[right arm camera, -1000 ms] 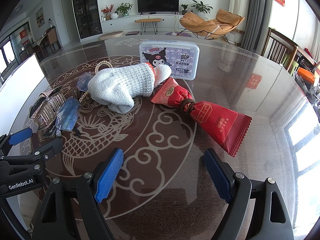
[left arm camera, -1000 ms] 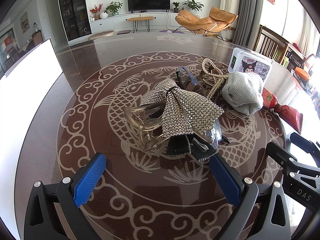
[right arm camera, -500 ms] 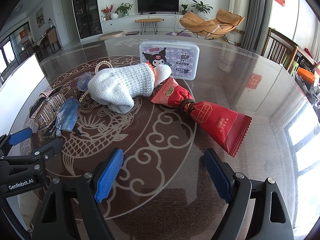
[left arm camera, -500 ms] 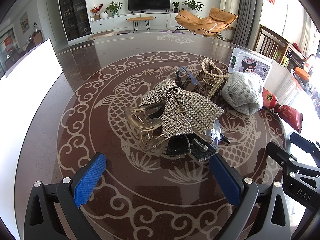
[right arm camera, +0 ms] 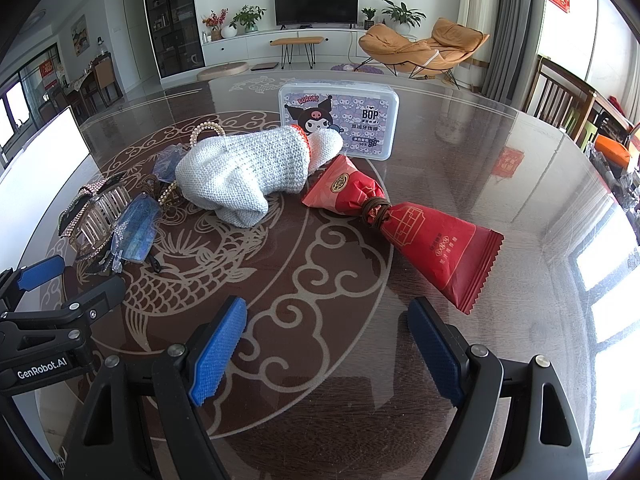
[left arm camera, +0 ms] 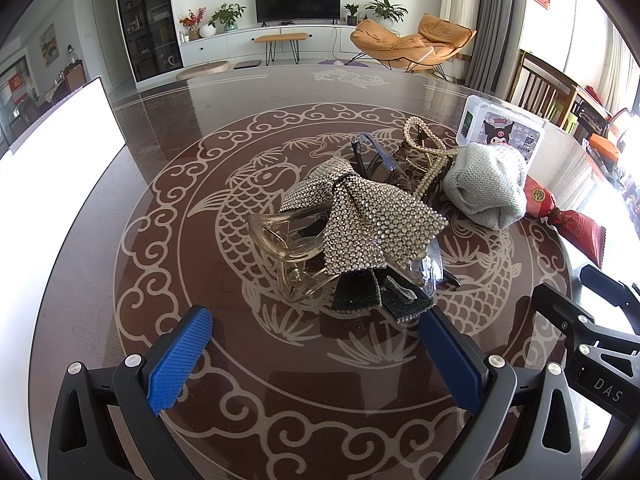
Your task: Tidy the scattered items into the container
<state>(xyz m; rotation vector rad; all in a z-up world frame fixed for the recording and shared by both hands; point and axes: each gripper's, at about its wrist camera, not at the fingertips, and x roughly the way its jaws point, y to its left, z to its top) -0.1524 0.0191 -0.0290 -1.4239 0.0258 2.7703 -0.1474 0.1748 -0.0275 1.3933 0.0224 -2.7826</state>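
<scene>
I hold both tools low over the big round table [left arm camera: 168, 168], dark brown under glass, with a pale fish and cloud pattern. At its left edge stands a white container [left arm camera: 52, 148]; I see only its bright wall, well apart from the scattered items.

My left gripper [left arm camera: 316, 352] is spread wide, with nothing between its blue pads [left arm camera: 180, 360], and it hovers just before the near pile. My right gripper [right arm camera: 326, 344] is also spread wide and empty, over a bare part of the table.

The red snack packet [right arm camera: 404, 220], tied in the middle with a brown cord, lies on the right, and one end is just beside the grey knitted glove [right arm camera: 244, 168]. The glove lies on its side, and its cuff reaches in front of the Kuromi floss box [right arm camera: 340, 120], which stands behind it.

To the left of the glove is the pile: a rhinestone bow [left arm camera: 364, 220] lies on top of a clear hair claw clip [left arm camera: 280, 240] and touches clear glasses [left arm camera: 424, 268]. Behind them a pearl hair clip [left arm camera: 424, 148] leans next to the glove. How these small things overlap underneath I cannot tell.
</scene>
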